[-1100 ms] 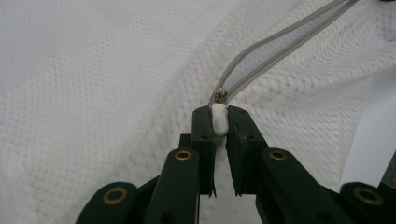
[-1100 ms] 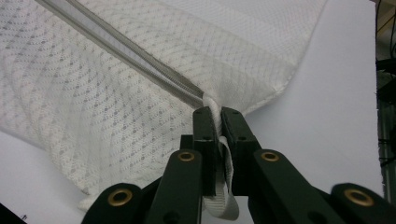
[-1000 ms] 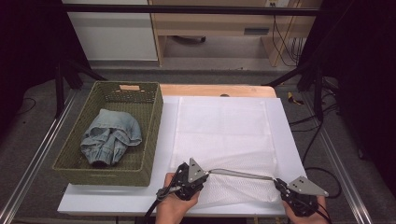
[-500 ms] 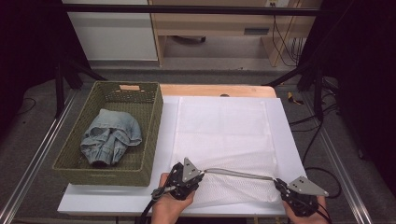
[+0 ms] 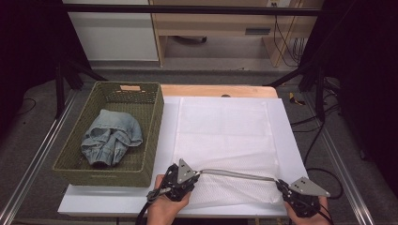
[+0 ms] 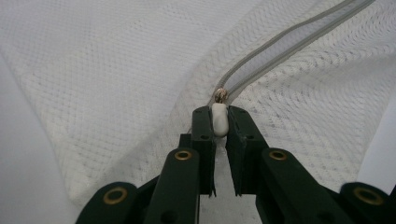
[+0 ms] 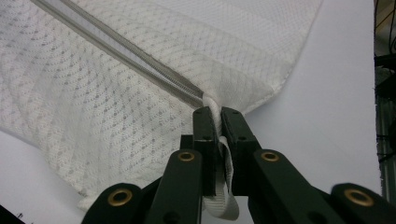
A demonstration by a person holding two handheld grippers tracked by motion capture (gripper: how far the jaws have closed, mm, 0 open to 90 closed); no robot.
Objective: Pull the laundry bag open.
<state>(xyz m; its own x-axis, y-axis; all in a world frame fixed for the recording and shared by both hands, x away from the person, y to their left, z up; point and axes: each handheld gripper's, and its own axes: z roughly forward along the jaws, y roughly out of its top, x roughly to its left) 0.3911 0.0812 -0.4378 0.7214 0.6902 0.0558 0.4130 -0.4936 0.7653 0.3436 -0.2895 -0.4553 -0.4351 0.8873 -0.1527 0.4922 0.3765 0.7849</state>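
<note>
Mesh laundry bag (image 5: 224, 140), white and flat, lies on the white worktop (image 5: 117, 204) just right of a woven basket, with its zipper (image 5: 237, 174) running along the near end between the two claws. At the zipper's left end the left claw (image 5: 190, 176) is clamped on the white zipper pull (image 6: 219, 122); in the left gripper view the pull sits squeezed between the two black jaws, the small metal slider (image 6: 219, 95) just beyond their tips. At the right end the right claw (image 5: 281, 184) pinches a white fabric loop (image 7: 215, 112) sewn at the bag's corner, and in the right gripper view the loop's strap hangs down between the jaws. The zipper is lifted slightly off the mesh between the two grips and looks closed along its length. The olive woven basket (image 5: 155, 117) holds a crumpled piece of blue denim clothing (image 5: 111, 137).
</note>
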